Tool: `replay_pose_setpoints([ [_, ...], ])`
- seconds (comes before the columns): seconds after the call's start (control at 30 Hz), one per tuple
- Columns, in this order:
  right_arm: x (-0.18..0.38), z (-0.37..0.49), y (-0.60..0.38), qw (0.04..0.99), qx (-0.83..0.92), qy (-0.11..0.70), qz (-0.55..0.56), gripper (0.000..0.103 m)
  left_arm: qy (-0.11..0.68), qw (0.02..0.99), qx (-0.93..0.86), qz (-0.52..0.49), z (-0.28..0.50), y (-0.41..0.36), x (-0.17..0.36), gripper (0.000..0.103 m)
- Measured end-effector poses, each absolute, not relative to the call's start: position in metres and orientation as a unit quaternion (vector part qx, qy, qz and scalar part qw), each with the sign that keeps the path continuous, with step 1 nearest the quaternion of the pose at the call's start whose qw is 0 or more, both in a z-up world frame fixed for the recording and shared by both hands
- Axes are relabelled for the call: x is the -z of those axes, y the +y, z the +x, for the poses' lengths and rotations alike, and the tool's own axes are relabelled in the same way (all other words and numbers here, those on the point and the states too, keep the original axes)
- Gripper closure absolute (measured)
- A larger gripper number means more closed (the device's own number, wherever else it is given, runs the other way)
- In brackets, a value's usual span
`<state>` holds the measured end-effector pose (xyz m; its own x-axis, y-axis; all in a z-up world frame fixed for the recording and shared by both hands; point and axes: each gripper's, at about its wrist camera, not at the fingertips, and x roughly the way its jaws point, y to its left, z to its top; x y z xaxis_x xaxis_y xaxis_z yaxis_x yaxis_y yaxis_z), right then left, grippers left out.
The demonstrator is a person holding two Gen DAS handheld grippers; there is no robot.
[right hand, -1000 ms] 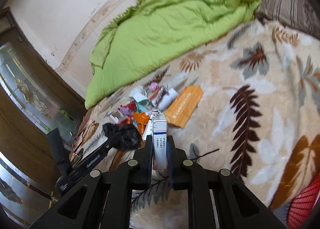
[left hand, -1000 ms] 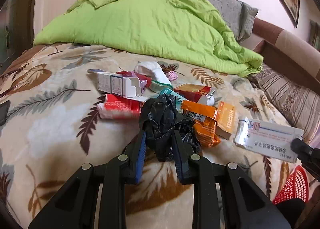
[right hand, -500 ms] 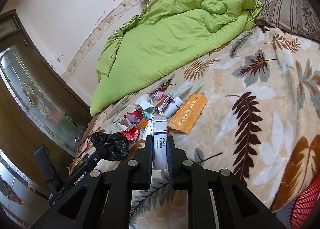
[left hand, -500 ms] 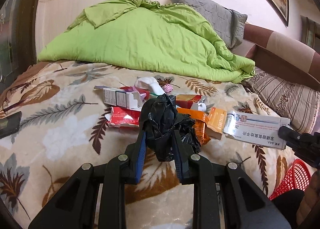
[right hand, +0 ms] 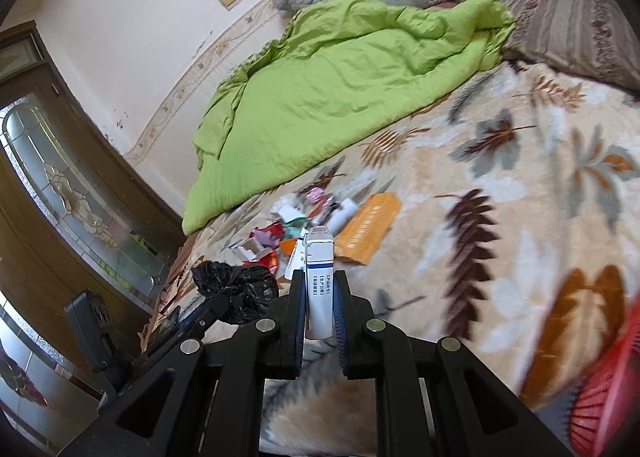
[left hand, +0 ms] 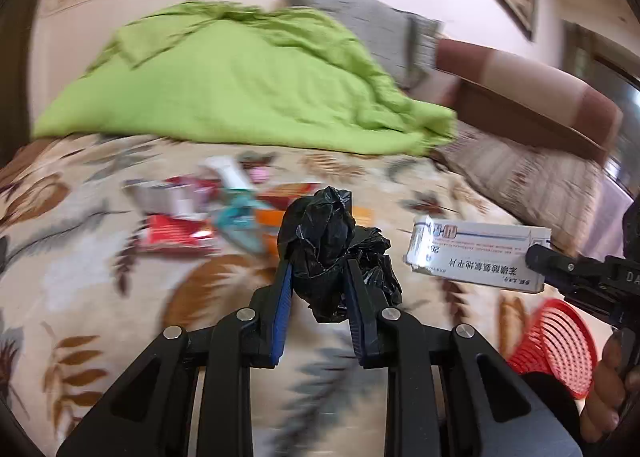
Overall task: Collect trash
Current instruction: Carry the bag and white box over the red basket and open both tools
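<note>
In the left wrist view, the left gripper (left hand: 318, 271) is clamped, jaws only slightly apart, on a crumpled black plastic bag (left hand: 330, 245) held clear of the bed (left hand: 80, 269), while a blurred pile of cartons and wrappers (left hand: 208, 213) lies at 10 o'clock and a red basket (left hand: 556, 345) sits at 4 o'clock. In the right wrist view, the right gripper (right hand: 319, 299) is fully closed on a white medicine box (right hand: 319, 281); the pile (right hand: 320, 221) at 12 o'clock, including an orange carton (right hand: 366, 227), remains to be collected, so the task appears at an early stage, with neither held item yet in the basket (right hand: 604, 409) at 4 o'clock
</note>
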<state>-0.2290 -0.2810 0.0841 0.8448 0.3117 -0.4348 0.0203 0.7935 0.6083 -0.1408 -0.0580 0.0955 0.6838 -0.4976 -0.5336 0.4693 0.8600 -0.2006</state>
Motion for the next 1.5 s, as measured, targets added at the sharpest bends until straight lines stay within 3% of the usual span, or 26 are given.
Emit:
replay_pose_setpoints([
  [0.57,-0.074,-0.418,-0.446,0.882,0.200,0.271,0.328,0.089,0.363,0.765,0.529,0.063,-0.250,-0.289,-0.099,0.078],
  [0.6,-0.070,-0.423,-0.450,0.878,0.210,0.276,0.329,0.088,0.362,0.763,0.530,0.072,-0.255,-0.298,-0.098,0.077],
  [0.67,-0.064,-0.428,-0.457,0.869,0.230,0.284,0.332,0.086,0.371,0.757,0.531,0.086,-0.260,-0.308,-0.095,0.062],
  [0.7,-0.062,-0.430,-0.461,0.864,0.240,0.288,0.335,0.082,0.376,0.755,0.530,0.086,-0.259,-0.310,-0.095,0.044],
  [0.73,-0.059,-0.433,-0.464,0.861,0.246,0.291,0.337,0.075,0.375,0.757,0.530,0.077,-0.258,-0.308,-0.096,0.041],
  [0.77,-0.057,-0.434,-0.467,0.858,0.250,0.294,0.338,0.058,0.373,0.758,0.531,0.068,-0.258,-0.303,-0.098,0.041],
  [0.8,-0.057,-0.436,-0.468,0.858,0.255,0.292,0.338,0.051,0.372,0.759,0.530,0.064,-0.257,-0.300,-0.098,0.041],
  [1.13,-0.079,-0.406,-0.448,0.883,0.221,0.267,0.318,0.051,0.365,0.803,0.471,0.028,-0.224,-0.237,-0.111,0.038],
  [1.5,-0.091,-0.335,-0.386,0.908,0.128,0.294,0.271,0.049,0.350,0.859,0.372,-0.011,-0.179,-0.137,-0.114,0.033],
])
